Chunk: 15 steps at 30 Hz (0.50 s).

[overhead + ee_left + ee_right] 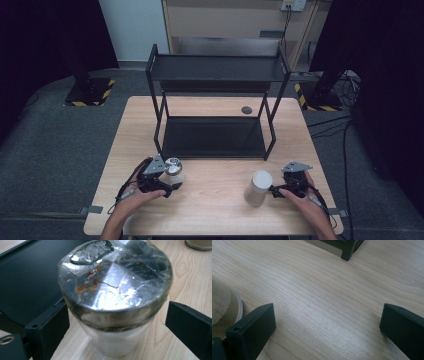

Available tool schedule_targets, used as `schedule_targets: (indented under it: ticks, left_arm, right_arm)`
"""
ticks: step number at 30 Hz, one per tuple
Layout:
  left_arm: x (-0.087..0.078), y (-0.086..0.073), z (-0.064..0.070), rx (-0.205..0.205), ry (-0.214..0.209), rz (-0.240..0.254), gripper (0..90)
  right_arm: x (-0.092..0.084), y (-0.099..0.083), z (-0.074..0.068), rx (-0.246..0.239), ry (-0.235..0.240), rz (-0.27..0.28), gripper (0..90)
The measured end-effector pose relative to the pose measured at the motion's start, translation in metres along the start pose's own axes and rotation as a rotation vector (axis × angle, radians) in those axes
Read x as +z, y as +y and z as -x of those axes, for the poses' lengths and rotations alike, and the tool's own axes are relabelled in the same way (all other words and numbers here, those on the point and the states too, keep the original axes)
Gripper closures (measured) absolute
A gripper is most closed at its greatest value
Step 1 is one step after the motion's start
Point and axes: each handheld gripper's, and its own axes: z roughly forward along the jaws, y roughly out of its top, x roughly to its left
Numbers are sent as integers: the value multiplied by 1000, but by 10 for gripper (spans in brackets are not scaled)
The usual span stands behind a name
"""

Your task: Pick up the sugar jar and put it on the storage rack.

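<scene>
Between the left gripper's (117, 322) wide jaws stands a foil-capped glass jar (115, 297), just in front of the black rack (215, 125); neither jaw touches it. Closing on it looks next. The right gripper (327, 325) gapes empty beside a white canister (258, 187) on the tabletop (210, 205).

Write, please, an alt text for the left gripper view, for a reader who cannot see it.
A jar with a shiny silver lid stands on the wooden table between the left gripper's two black jaws, which are open on either side of it. A black shelf tray lies behind on the left.
</scene>
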Motion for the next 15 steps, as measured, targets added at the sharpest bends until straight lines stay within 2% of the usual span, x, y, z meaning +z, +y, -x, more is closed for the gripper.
schedule_targets:
  ticks: [3, 5, 9, 15]
  left_arm:
    - [4, -1, -1, -6, 0, -5, 60]
    - [6, -7, -7, -34, -25, 11, 72]
    - [7, -10, -7, -37, -13, 18, 116]
    - [10, -13, -11, -26, -43, 29, 219]
  right_arm:
    - [0, 0, 0, 0, 0, 0, 9]
    - [0, 0, 0, 0, 0, 0, 9]
    - [0, 0, 0, 2, -1, 0, 9]
    - [0, 0, 0, 3, -1, 0, 9]
